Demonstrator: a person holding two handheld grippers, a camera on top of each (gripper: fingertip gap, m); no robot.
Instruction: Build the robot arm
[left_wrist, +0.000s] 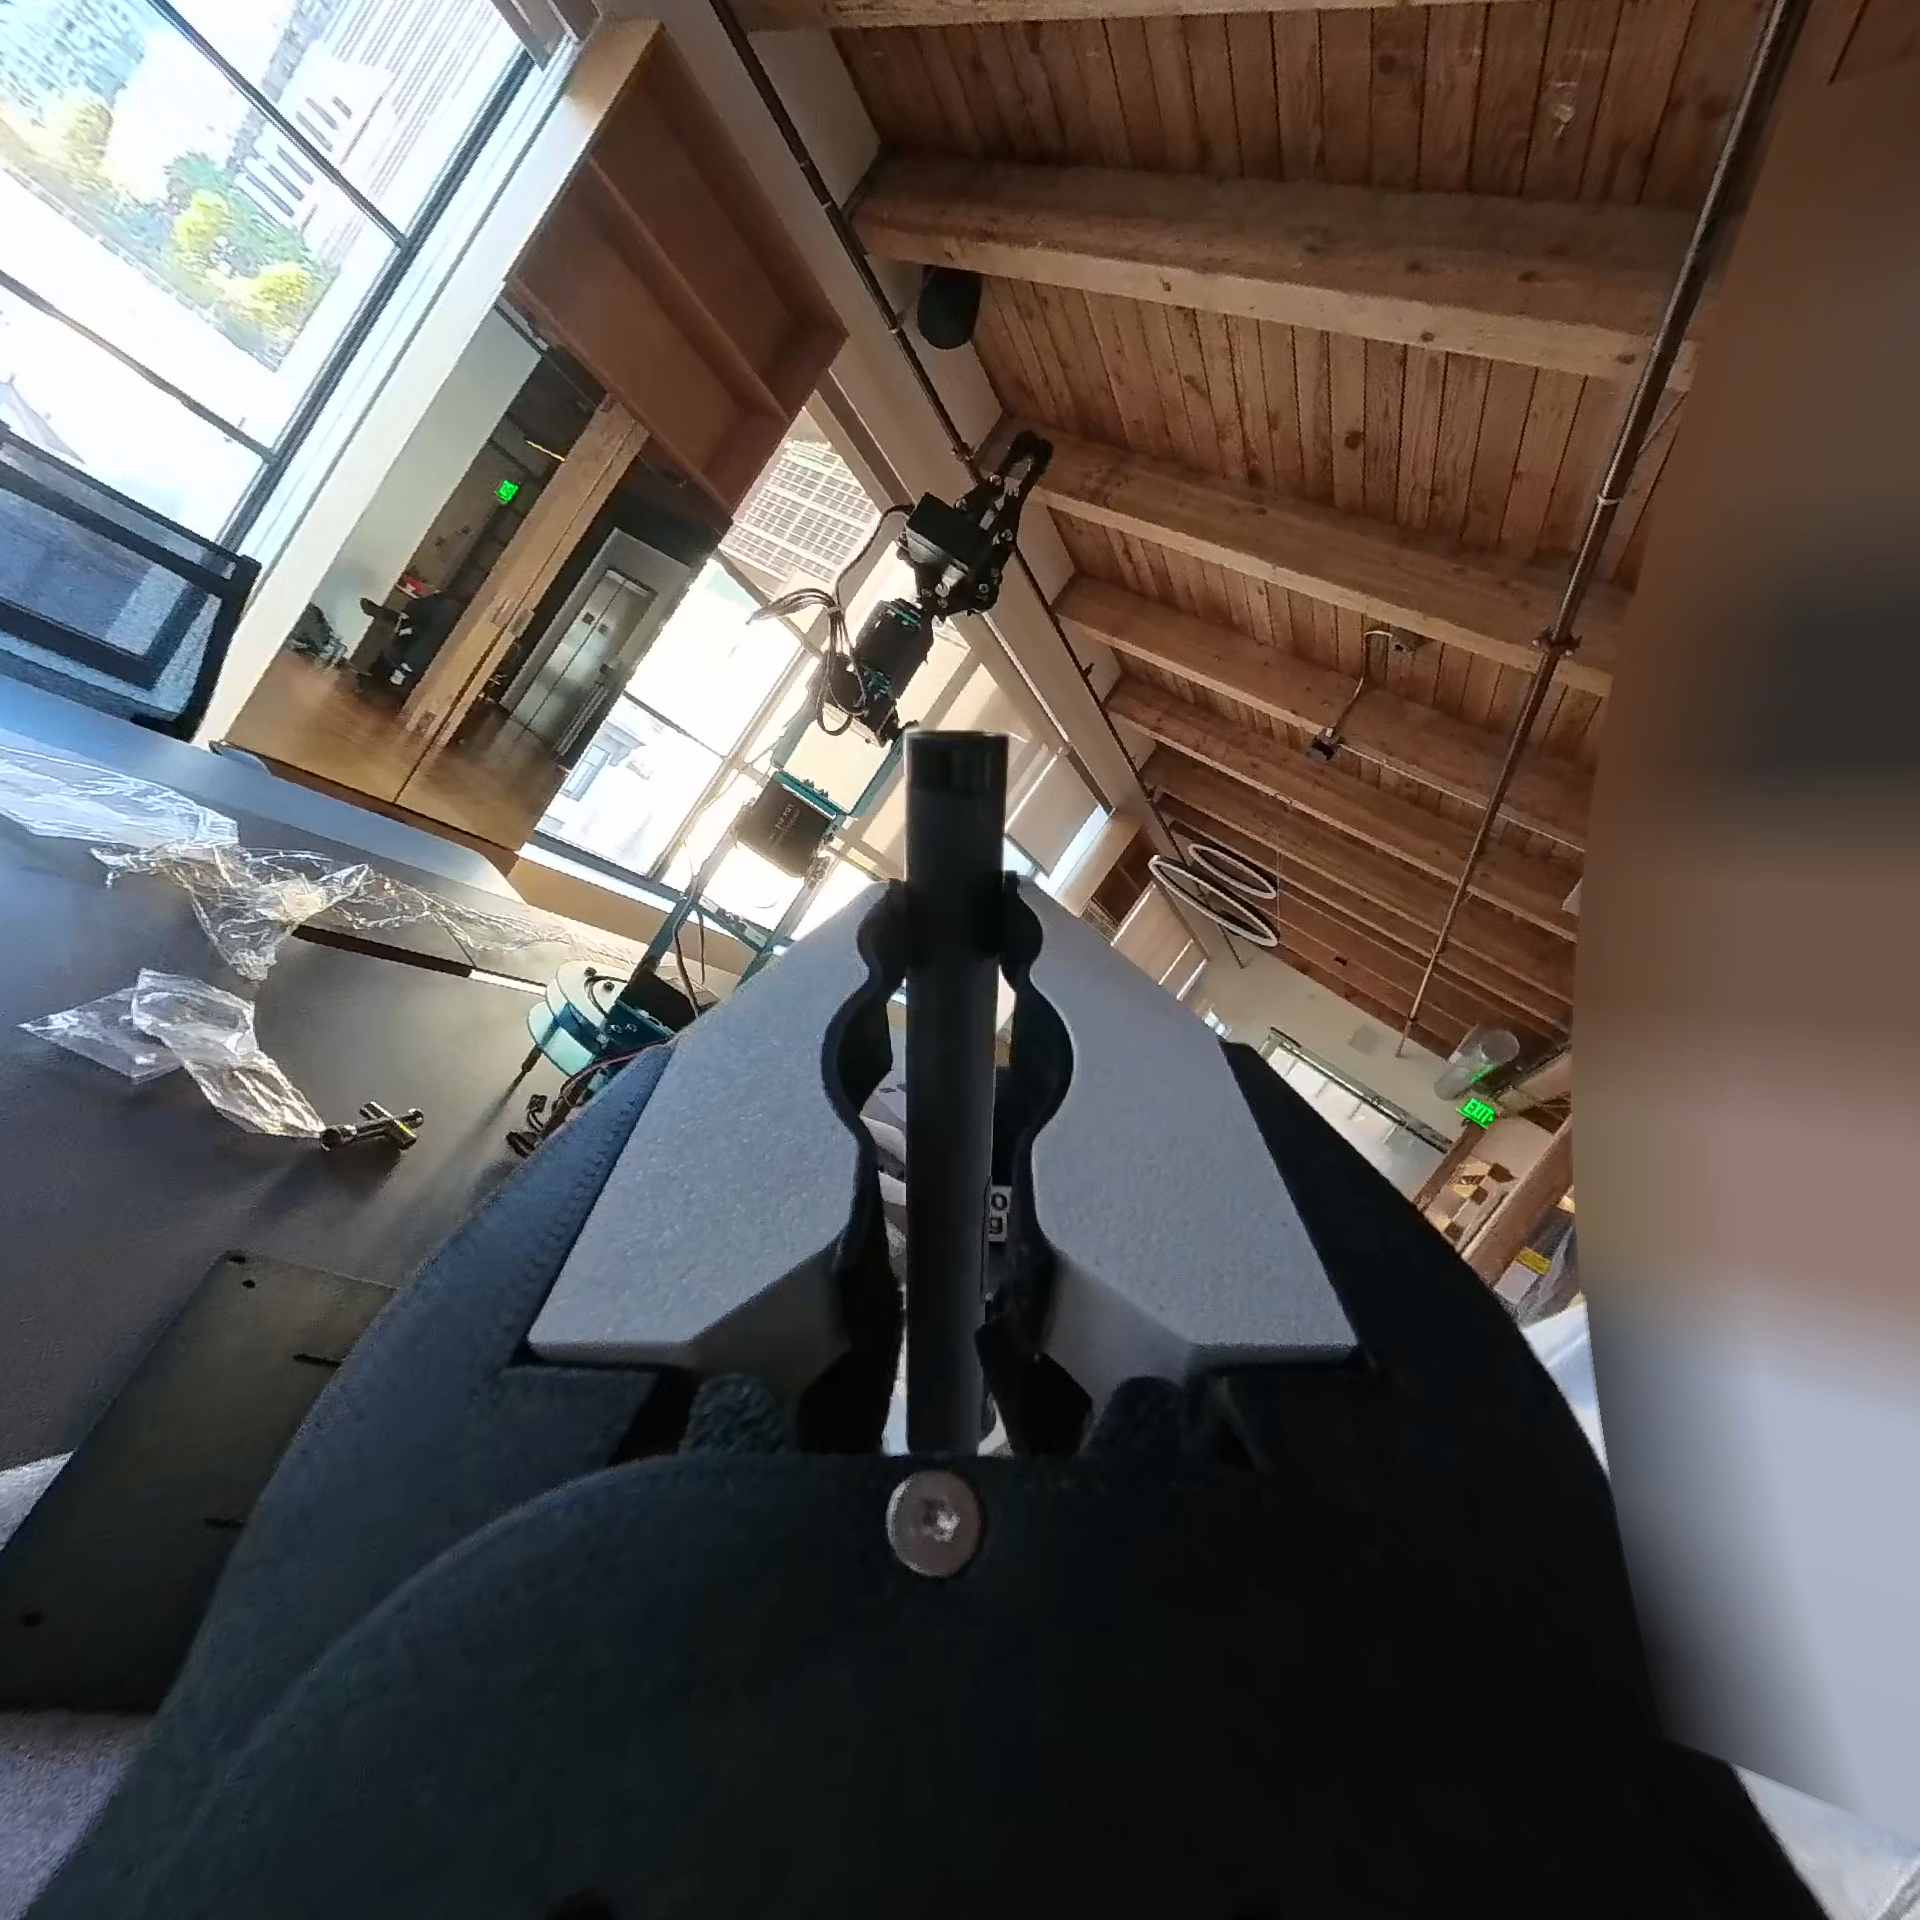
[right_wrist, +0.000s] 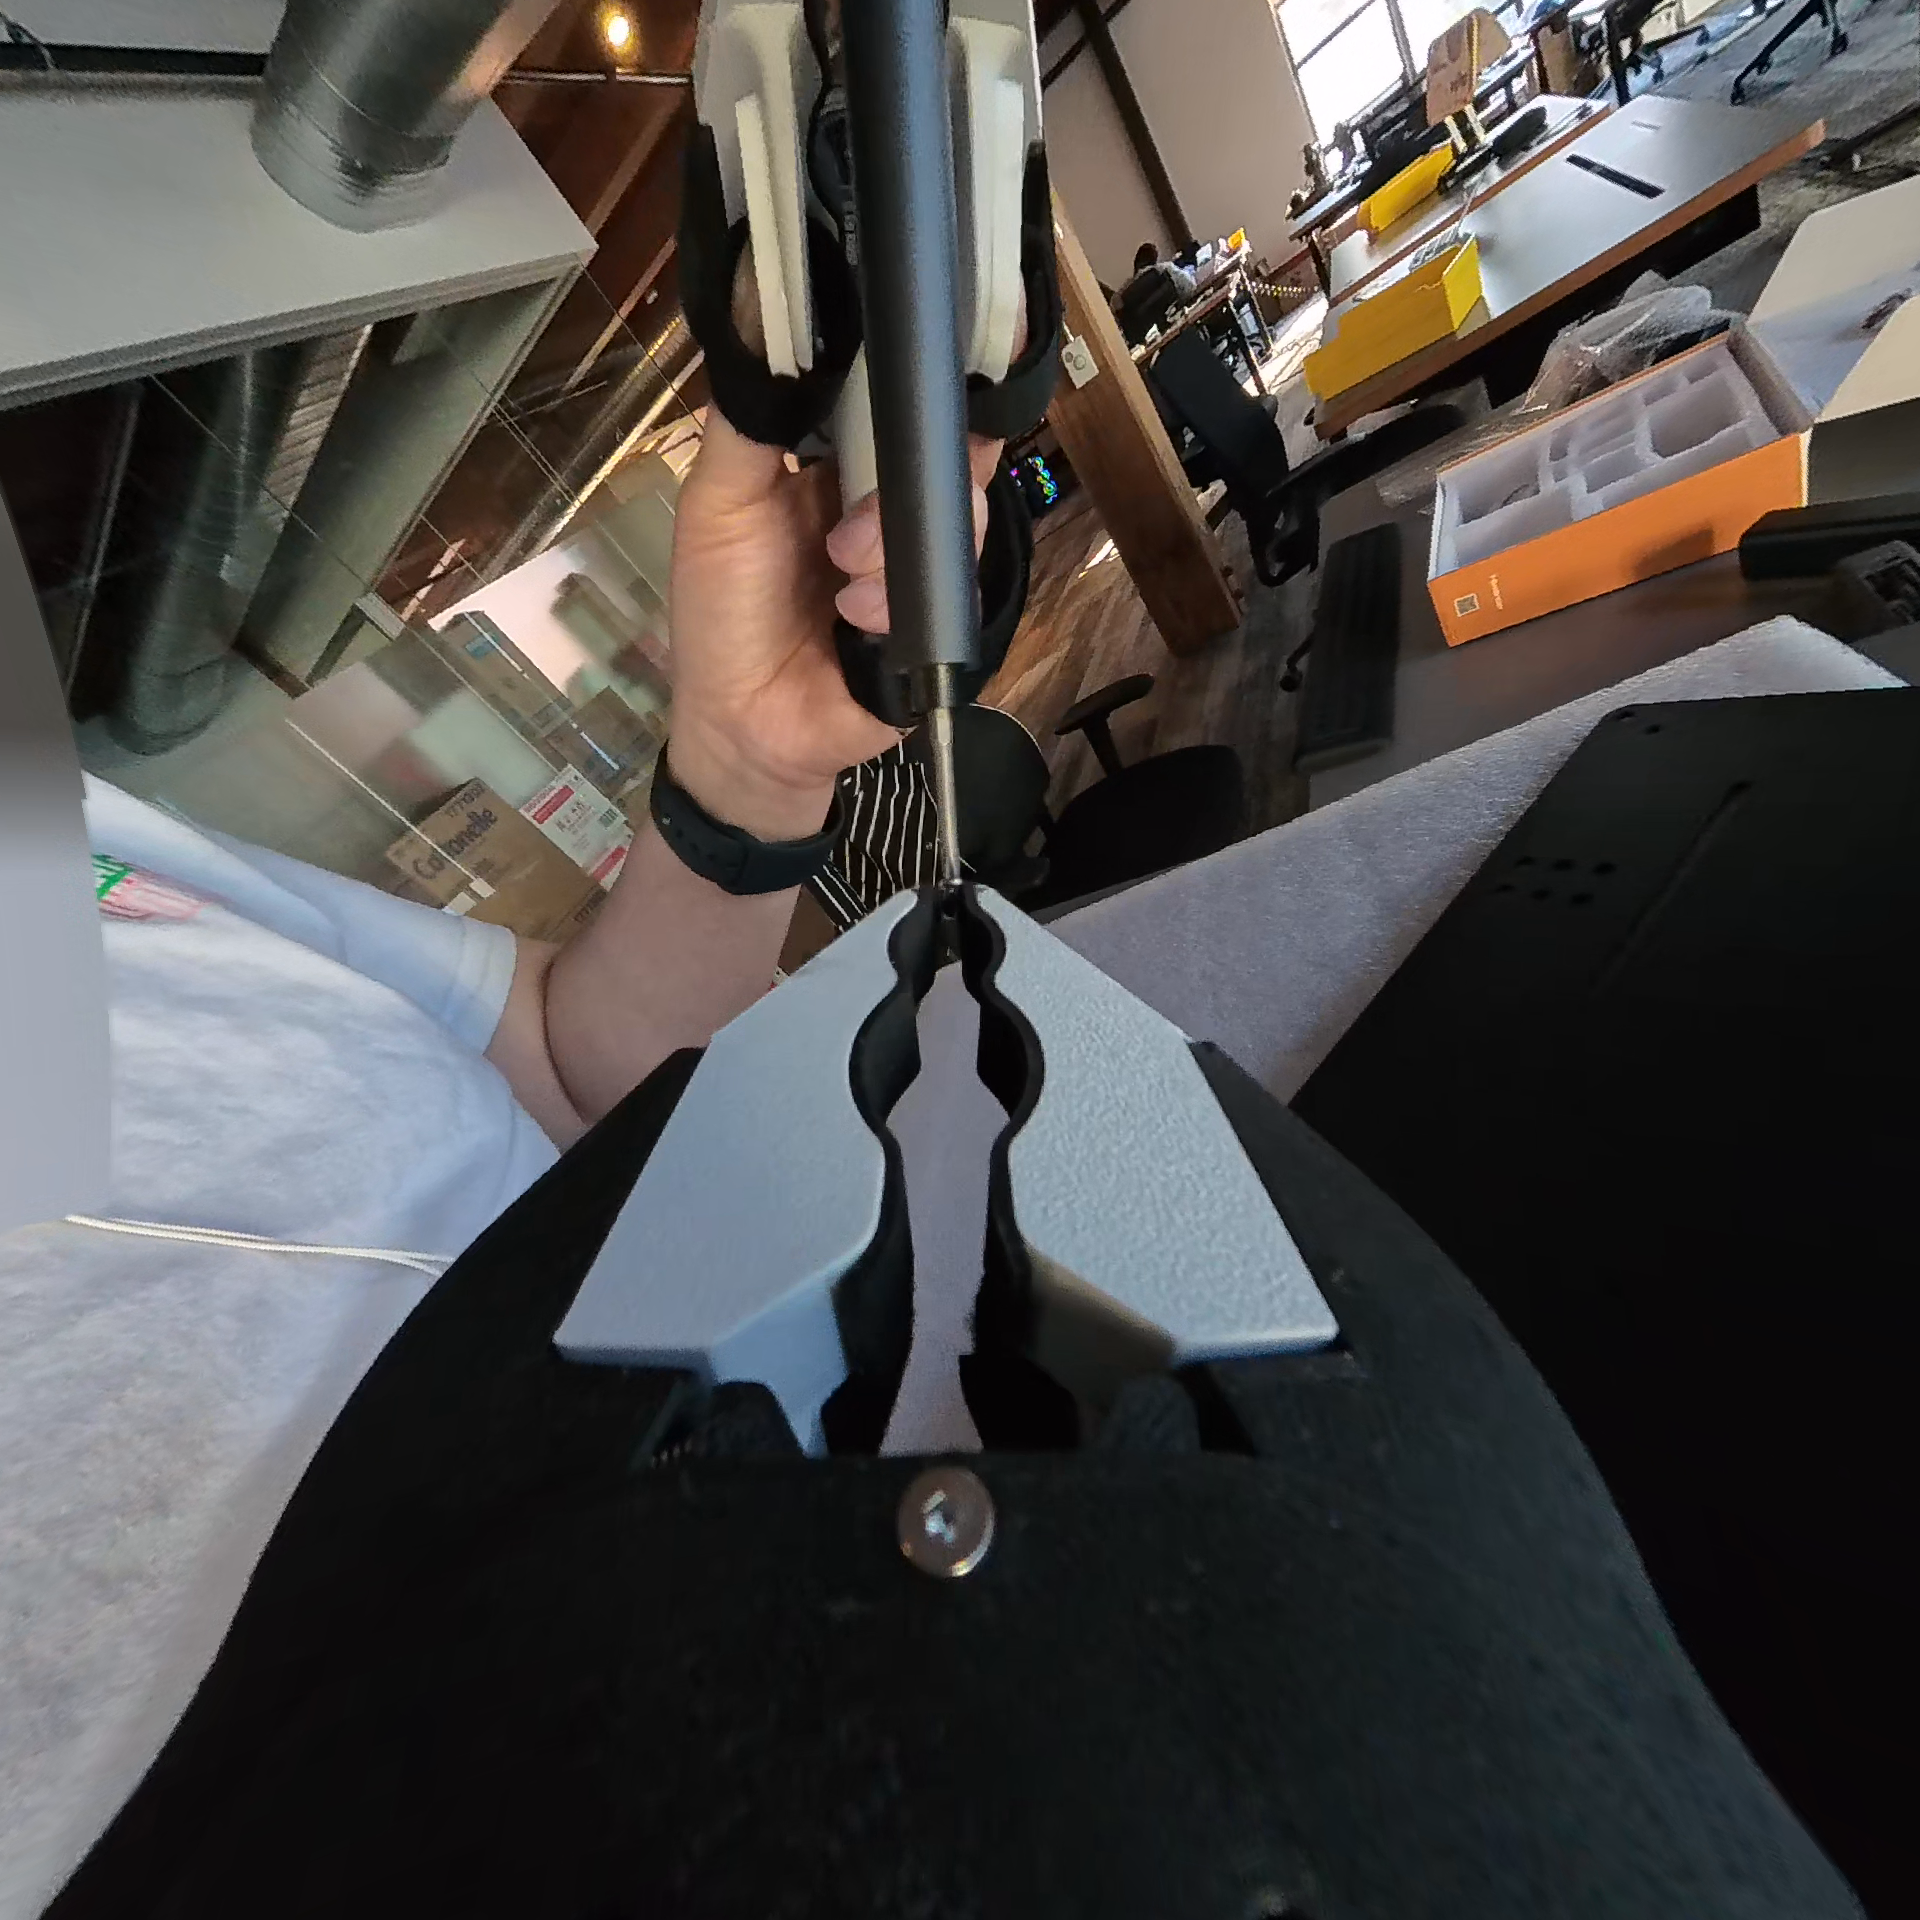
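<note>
Left gripper (left_wrist: 951, 914) clamped on a dark grey screwdriver (left_wrist: 948, 1091), pointing up toward the wooden ceiling (left_wrist: 1299, 416). Right gripper (right_wrist: 953, 914) pinched nearly closed on a small screw (right_wrist: 953, 896) at the screwdriver's bit tip, above white foam (right_wrist: 1299, 883) and a black panel (right_wrist: 1662, 987).

Left gripper (left_wrist: 951, 914) clamped on slim dark-grey metal cylindrical tool (left_wrist: 948, 1091), pointing up. Crumpled clear plastic wrap (left_wrist: 223, 883) lies left of tool. Small metal fittings (left_wrist: 374, 1125) just beside wrap.
</note>
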